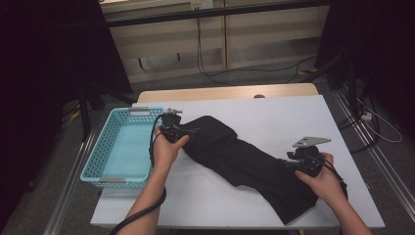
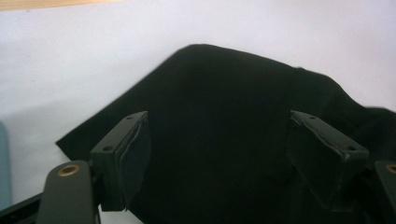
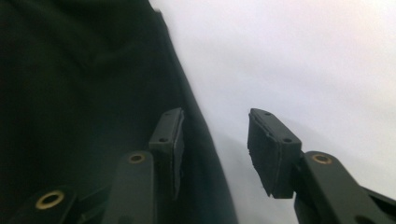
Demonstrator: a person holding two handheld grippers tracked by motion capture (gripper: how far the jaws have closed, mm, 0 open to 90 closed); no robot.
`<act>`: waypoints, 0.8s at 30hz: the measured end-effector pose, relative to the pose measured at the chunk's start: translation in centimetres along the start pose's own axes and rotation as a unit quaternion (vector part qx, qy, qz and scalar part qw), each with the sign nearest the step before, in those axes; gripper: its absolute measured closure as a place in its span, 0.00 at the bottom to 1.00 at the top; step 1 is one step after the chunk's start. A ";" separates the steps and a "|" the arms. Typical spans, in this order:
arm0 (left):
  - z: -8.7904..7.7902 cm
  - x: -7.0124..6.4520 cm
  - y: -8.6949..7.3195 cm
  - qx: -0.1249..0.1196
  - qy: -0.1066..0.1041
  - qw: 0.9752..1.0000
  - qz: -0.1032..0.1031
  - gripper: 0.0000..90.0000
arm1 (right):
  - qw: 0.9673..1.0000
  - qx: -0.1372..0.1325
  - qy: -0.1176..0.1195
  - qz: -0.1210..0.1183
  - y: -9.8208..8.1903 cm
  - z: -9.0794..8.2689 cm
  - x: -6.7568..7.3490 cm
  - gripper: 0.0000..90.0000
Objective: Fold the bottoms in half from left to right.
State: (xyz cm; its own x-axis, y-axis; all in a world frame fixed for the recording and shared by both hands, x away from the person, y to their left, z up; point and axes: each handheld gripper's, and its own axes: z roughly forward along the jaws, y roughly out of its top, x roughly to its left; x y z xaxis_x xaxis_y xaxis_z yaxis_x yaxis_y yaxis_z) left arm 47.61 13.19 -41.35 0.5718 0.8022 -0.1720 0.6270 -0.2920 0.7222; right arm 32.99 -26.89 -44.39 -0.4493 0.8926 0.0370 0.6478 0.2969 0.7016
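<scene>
The black garment lay stretched slantwise across the white table, beside the blue basket; it looked soft, light and floppy, best pinched at an edge or corner. The left gripper stood spread over its upper end, pinching nothing. The right gripper straddled the cloth's side edge, jaws apart, pads not pressing.

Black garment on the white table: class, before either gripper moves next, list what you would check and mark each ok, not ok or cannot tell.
1. Black garment fully on the white table: ok.
2. Left gripper jaws apart over the cloth: ok.
3. Right gripper jaws straddling the garment's edge: ok.
4. Right pads pressing the cloth: not ok.
5. Blue basket apart from the garment: ok.
6. Garment smooth: not ok, creased.
</scene>
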 end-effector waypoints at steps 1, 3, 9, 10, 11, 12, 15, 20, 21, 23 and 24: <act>0.0 0.0 0.0 0.000 0.000 1.000 0.000 0.24 | 1.000 0.000 0.000 0.000 0.0 0.0 0.0 0.63; 0.0 -0.6 -0.2 -0.002 -0.006 1.000 0.009 0.24 | 1.000 0.012 0.008 0.007 -0.7 0.0 -0.6 0.68; 0.1 -1.9 -1.5 -0.001 -0.024 0.999 0.032 0.23 | 0.999 0.027 0.046 0.007 -0.9 0.2 -0.2 0.89; 0.1 -2.0 -1.7 -0.001 -0.026 0.999 0.032 0.23 | 0.998 0.029 0.047 0.005 -0.9 0.3 -0.1 0.95; 0.1 -2.0 -1.7 -0.001 -0.026 0.999 0.032 0.23 | 0.998 0.029 0.047 0.005 -0.9 0.3 -0.1 0.95; 0.1 -2.1 -2.0 -0.002 -0.025 0.999 0.033 0.23 | 0.998 0.033 0.047 0.000 -0.7 0.3 0.0 0.99; 0.0 -2.2 -2.4 -0.004 -0.024 0.999 0.036 0.23 | 0.999 0.030 0.043 -0.002 -0.1 0.1 -0.3 0.99; 0.1 -2.1 -2.9 -0.009 -0.026 0.999 0.038 0.23 | 1.000 0.018 0.021 0.000 1.5 0.3 -1.9 1.00; 0.2 -2.0 -3.0 -0.005 -0.027 0.999 0.039 0.23 | 1.000 0.018 0.021 0.002 1.8 0.5 -2.3 1.00; 0.2 -2.0 -3.0 -0.002 -0.028 0.999 0.040 0.23 | 1.000 0.019 0.020 0.005 2.2 0.8 -2.9 1.00; 0.3 -1.9 -3.2 -0.005 -0.026 0.999 0.039 0.23 | 1.000 0.020 0.006 0.006 2.9 1.3 -3.5 1.00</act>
State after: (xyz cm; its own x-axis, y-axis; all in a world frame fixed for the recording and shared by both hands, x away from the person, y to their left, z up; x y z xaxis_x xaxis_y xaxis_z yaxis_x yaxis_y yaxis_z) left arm 44.66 12.42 -43.48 0.6459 0.7486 -0.1496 0.5745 -0.3477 0.7410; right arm 37.21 -28.77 -43.42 -0.4477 0.8925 0.0541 0.6777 0.2992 0.6718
